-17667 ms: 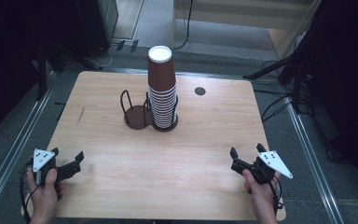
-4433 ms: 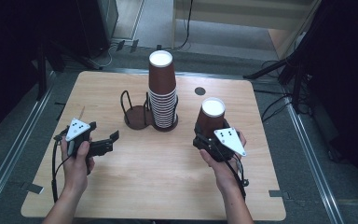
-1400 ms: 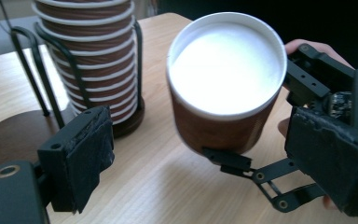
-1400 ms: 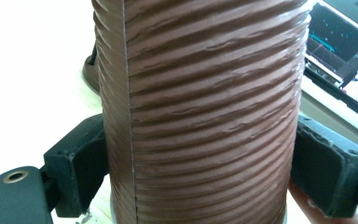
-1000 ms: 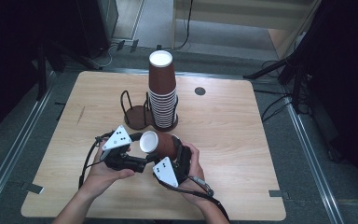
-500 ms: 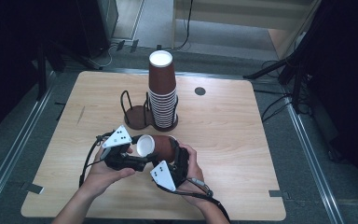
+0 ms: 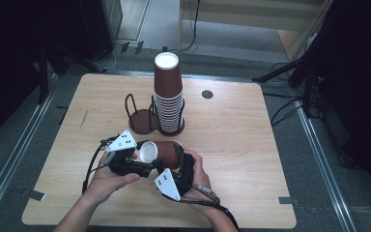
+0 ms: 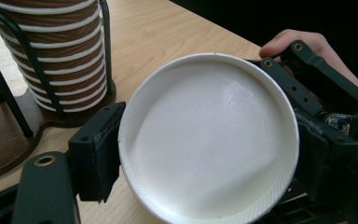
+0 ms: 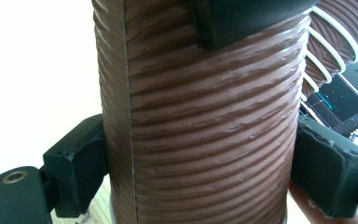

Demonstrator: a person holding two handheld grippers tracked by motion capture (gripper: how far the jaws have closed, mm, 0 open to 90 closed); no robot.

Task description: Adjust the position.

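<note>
I hold brown paper cup [image 7: 163, 153] on its side above desk [image 7: 232, 140]: right gripper [image 7: 176, 170] pinching ribbed wall, left gripper [image 7: 137, 162] just closing, pinching cup's white base end, near cup stack [image 7: 168, 94].

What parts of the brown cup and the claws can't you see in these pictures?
- Inside of the brown cup: the left gripper view faces its white bottom, so whether it is one cup or several nested can't be told.
- Left claw jaw tips: in the high view, hidden behind the cup and the hands.
- Cup's rim: in the right gripper view, cut off by the picture edges.
- Stack of cups: count too small to tell.
</note>
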